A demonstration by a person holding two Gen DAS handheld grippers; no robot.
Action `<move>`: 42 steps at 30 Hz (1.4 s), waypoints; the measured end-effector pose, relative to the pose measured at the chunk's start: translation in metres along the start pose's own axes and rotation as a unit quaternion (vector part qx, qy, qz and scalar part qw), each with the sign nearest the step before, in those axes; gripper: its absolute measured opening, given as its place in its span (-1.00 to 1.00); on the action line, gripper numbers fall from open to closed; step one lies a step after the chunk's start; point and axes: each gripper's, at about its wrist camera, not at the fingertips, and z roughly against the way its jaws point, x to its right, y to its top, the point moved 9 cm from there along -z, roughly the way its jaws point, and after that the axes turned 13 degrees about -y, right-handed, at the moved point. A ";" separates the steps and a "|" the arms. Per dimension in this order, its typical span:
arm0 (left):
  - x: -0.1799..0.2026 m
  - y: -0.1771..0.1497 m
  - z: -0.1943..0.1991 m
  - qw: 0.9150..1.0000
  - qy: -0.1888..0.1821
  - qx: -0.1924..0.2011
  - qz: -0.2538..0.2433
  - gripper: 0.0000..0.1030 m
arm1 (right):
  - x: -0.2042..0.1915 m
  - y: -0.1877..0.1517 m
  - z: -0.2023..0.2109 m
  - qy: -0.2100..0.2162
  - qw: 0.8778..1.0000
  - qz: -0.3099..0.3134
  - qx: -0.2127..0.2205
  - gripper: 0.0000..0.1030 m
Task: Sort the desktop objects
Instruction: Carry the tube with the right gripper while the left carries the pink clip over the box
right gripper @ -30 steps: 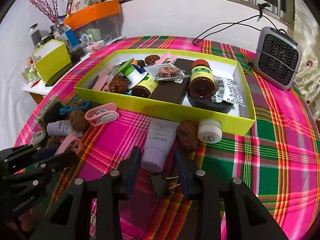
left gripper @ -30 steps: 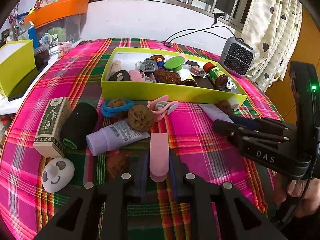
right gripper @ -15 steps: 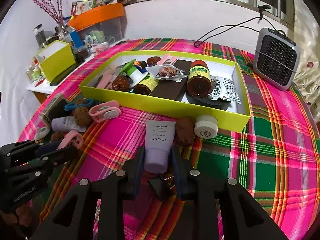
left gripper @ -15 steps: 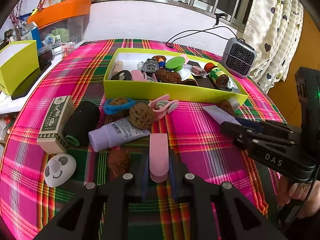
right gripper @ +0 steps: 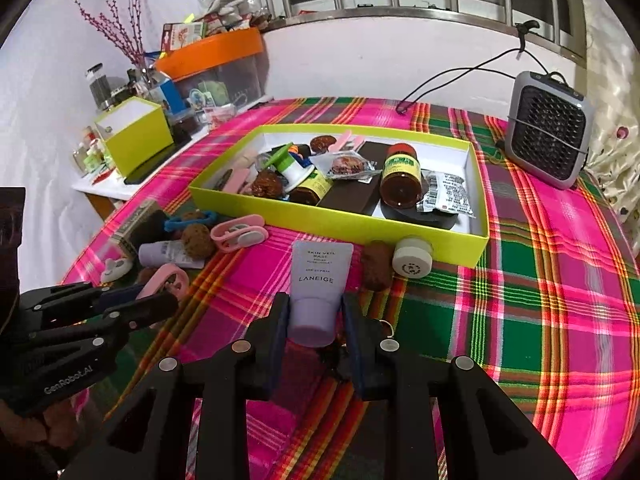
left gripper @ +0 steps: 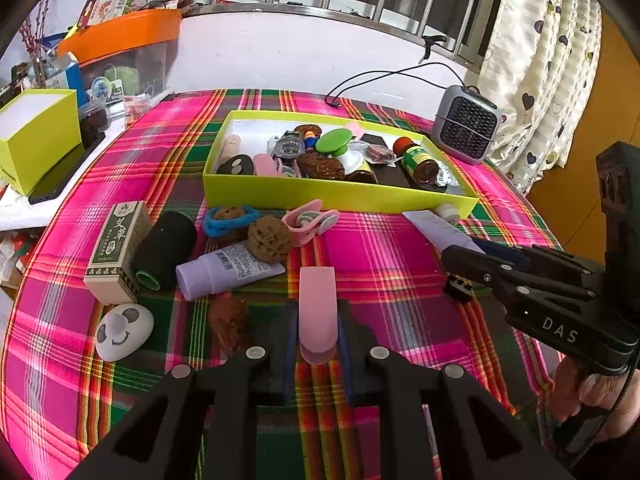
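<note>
Left gripper [left gripper: 318, 344] clenching a pink clip [left gripper: 317, 307] above the plaid cloth [left gripper: 380, 248], clip's tail hiding between the fingers, right gripper [right gripper: 314, 322] gripping a lilac tube [right gripper: 318, 288], cap end sitting out of sight, both lying short of the box [right gripper: 340, 222].

Two lilac tubes [left gripper: 228, 270] [right gripper: 318, 286], one yellow-green tray [right gripper: 340, 222].

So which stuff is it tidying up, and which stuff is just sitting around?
Part of the job:
left gripper around the pink clip
right gripper around the purple tube
yellow-green tray
small white jar

Just lying about:
grey fan
orange-lidded bin
black cable
</note>
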 end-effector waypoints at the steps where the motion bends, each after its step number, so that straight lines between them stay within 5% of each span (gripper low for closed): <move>1: 0.001 0.001 0.001 1.000 -0.001 0.001 -0.001 -0.65 | 0.001 0.001 0.002 0.001 1.000 -0.001 0.002 -0.46; 42: 0.016 0.050 0.013 0.999 -0.012 0.041 -0.017 -0.65 | 0.000 0.033 0.028 0.005 0.999 0.008 0.049 -0.46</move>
